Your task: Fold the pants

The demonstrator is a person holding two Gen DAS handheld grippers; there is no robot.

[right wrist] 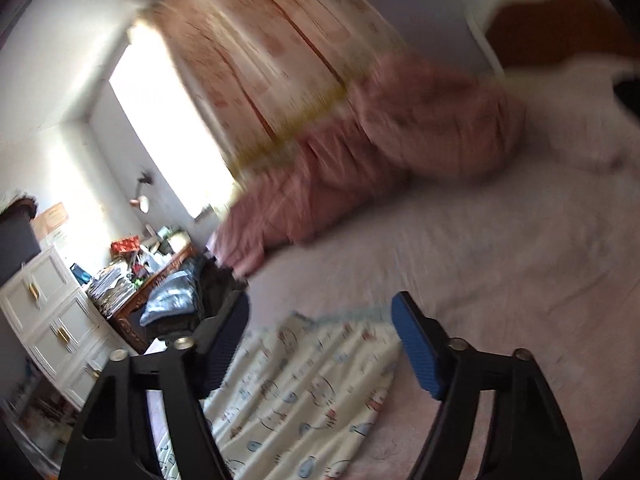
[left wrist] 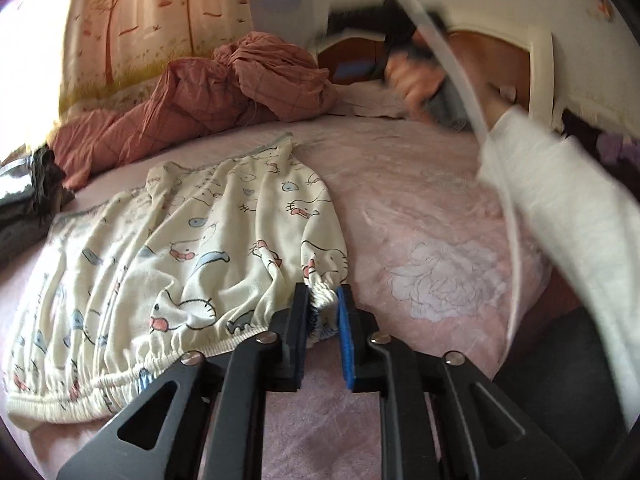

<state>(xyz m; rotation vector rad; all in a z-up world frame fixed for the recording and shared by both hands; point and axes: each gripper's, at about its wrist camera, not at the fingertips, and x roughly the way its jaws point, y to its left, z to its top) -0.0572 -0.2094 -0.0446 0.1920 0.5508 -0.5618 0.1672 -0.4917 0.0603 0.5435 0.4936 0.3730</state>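
Cream cartoon-print pants (left wrist: 172,264) lie spread on the pink bed sheet (left wrist: 420,216), with the elastic waistband along the near edge. My left gripper (left wrist: 323,300) is shut on the bunched right corner of the waistband. In the right wrist view, which is blurred, the pants (right wrist: 304,392) lie below my right gripper (right wrist: 320,320). That gripper is open and empty, held above the pants. The right gripper also shows in the left wrist view (left wrist: 384,32), raised high over the bed in the person's hand.
A crumpled reddish-pink quilt (left wrist: 208,92) lies along the far side of the bed. The headboard (left wrist: 496,60) stands at the back right. Dark clothes (left wrist: 36,188) sit at the bed's left edge. A cluttered desk (right wrist: 152,276) and white drawers (right wrist: 52,320) stand beside the bed.
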